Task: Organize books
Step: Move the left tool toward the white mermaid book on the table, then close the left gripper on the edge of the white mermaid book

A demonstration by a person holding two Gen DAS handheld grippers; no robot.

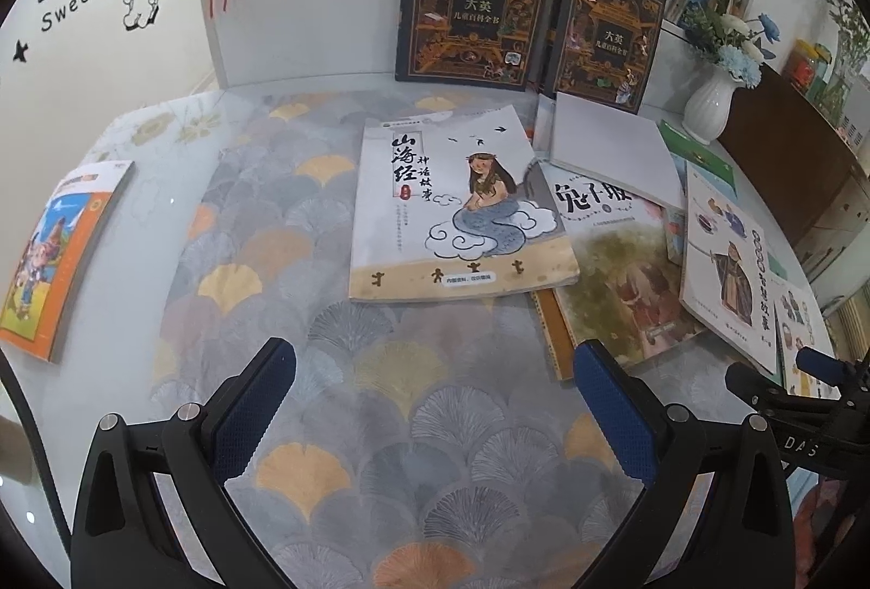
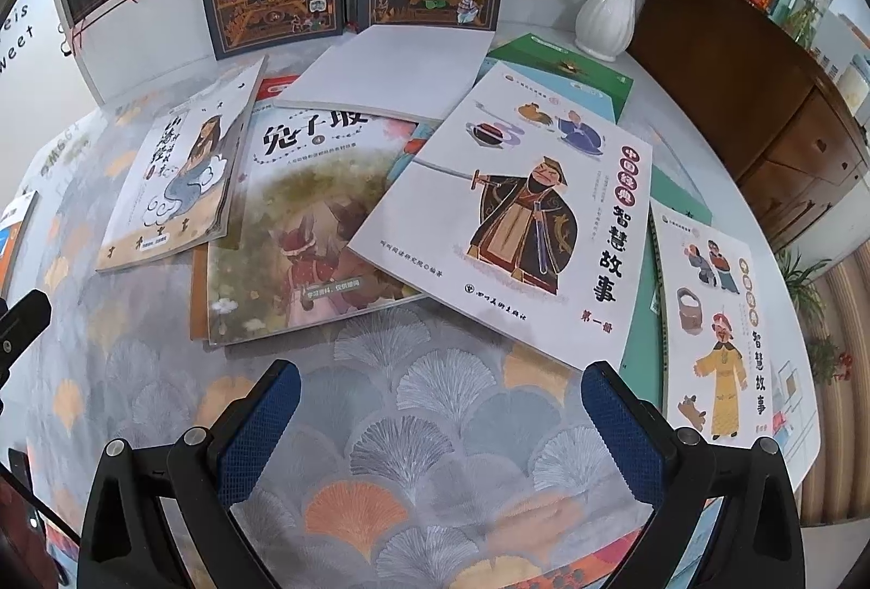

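We found both the left gripper and right gripper spread and empty; the mermaid-cover paperback looked thin, floppy, best pinched at its overhanging edge.

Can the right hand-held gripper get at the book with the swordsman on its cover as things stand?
Probably yes. The right hand-held gripper is open and empty, the swordsman book lies on top of the pile just ahead of it, and only bare tablecloth lies between them. Its near corner sits by the right finger.
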